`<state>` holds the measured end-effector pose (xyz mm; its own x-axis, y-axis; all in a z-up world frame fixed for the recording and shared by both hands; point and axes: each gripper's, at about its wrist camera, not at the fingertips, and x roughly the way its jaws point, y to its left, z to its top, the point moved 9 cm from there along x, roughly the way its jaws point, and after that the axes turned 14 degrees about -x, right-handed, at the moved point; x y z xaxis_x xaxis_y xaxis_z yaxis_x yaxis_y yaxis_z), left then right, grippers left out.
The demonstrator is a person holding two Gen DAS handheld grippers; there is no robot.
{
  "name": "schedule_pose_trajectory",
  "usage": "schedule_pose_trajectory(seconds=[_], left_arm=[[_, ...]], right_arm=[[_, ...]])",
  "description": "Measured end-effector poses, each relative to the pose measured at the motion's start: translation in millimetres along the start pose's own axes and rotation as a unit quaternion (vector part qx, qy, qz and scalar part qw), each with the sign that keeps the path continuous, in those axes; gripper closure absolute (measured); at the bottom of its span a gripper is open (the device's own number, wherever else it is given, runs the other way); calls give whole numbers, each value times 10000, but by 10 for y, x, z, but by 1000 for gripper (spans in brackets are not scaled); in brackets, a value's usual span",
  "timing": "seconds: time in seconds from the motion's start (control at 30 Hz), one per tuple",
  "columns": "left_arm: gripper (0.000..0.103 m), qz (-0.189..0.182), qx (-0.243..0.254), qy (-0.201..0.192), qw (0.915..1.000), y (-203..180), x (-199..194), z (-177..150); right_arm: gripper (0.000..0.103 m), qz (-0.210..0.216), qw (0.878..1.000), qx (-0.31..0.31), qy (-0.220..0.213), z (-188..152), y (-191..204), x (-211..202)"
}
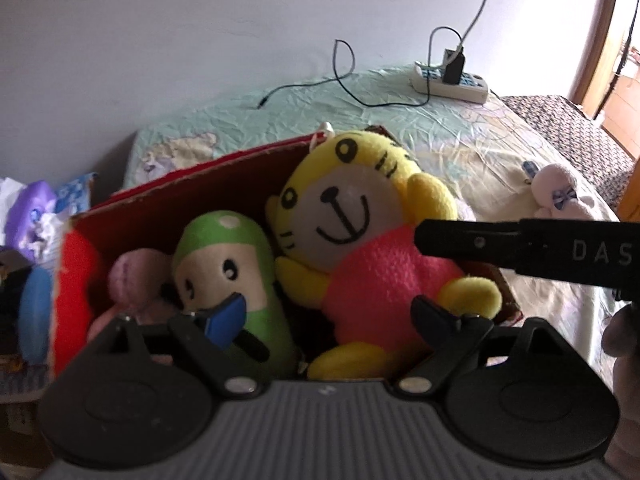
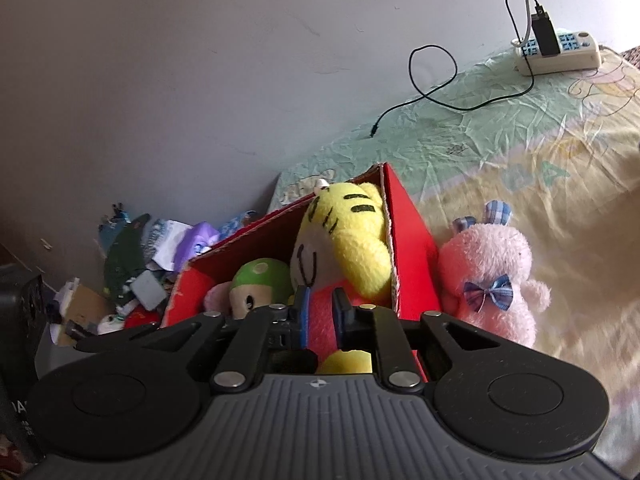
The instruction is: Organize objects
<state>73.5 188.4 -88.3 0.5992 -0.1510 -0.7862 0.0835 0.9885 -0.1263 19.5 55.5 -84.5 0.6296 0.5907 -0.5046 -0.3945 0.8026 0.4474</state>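
A red cardboard box (image 1: 76,264) (image 2: 408,240) stands on the bed. In it lie a yellow tiger plush (image 1: 360,240) (image 2: 348,240) in a pink shirt, a green plush (image 1: 228,264) (image 2: 260,280) and a small pink plush (image 1: 132,276). My left gripper (image 1: 328,316) hangs open just over the toys, with nothing between its fingers. My right gripper (image 2: 322,314) is shut, its tip by the tiger's shoulder; I cannot tell whether it pinches cloth. Its black finger (image 1: 500,244) comes in from the right. A pink pig plush (image 2: 492,276) (image 1: 560,196) with a blue bow lies on the bed right of the box.
A white power strip (image 1: 452,80) (image 2: 560,52) with a black plug and a loose black cable (image 1: 348,76) lies at the bed's far side by the wall. Packets and clutter (image 2: 132,264) (image 1: 32,216) pile up left of the box. A hand (image 1: 624,340) shows at the right edge.
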Motion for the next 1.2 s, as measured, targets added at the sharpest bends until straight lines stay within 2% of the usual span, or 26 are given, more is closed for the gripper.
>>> schedule_pose_trajectory(seconds=[0.17,0.3,0.4,0.57,0.67,0.93,1.2], left_arm=[[11,126,-81,-187,9997,-66,-209,-19],[12,164,-28,-304,9994,-263,-334,-46],[12,87,78,-401,9991,-519,-423,-32],[11,-163,278,-528,9981,-1090,-468,26],[11,-293,398,-399,9980,-1454,-325,10],[11,-422,507,367,9971,-2236,328,-157],[11,-436,522,828,9942,-2689,761,-306]], right_arm=[[86,268,9996,-43,-82,4,-11,-163],[84,470,9987,-57,-188,37,-121,-373],[82,524,9983,19,-266,62,-299,-547],[80,323,9985,238,-369,89,-814,-885],[79,80,9983,418,-389,68,-1175,-1065],[78,-502,9955,750,-293,8,-2008,-1373],[71,-757,9928,917,-120,-68,-2532,-1466]])
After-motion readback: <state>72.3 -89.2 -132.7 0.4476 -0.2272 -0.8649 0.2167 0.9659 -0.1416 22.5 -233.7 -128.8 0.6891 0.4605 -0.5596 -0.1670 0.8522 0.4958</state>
